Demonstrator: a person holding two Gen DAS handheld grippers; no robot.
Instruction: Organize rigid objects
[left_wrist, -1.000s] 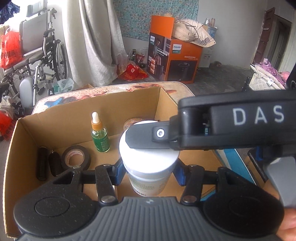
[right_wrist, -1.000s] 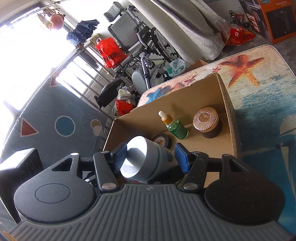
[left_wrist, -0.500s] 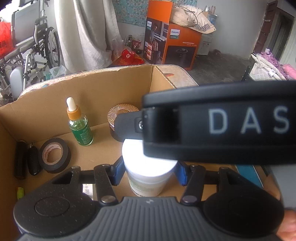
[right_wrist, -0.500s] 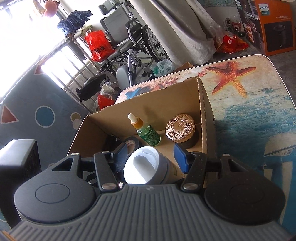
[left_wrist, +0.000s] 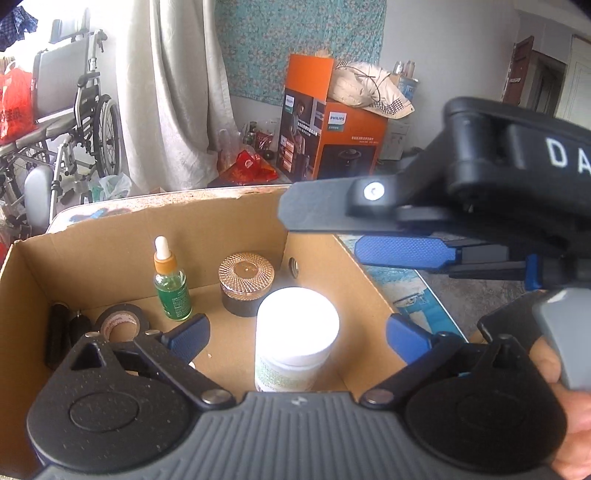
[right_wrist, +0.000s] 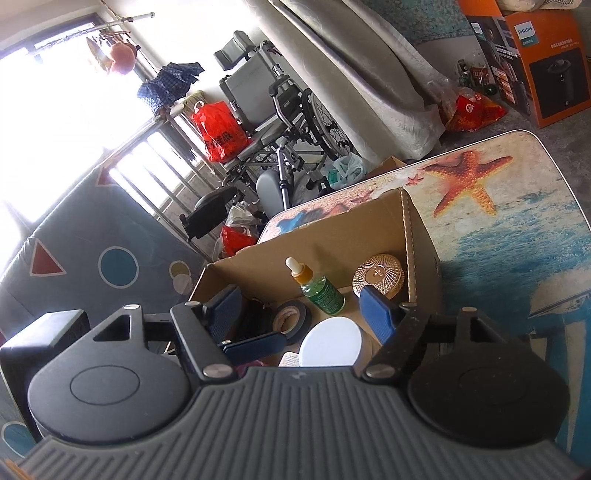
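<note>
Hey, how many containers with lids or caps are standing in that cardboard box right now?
3: green dropper bottle near the back wall, copper-lidded jar right of it, white-lidded jar in front between the opening left gripper pads. Others may be hidden.

Both wrist views look steeply down, close, into the same cardboard box (left_wrist: 110, 236).

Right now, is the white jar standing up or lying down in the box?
Standing up. The white jar rests on its base inside the cardboard box, its round lid facing upward, beside the green dropper bottle.
</note>
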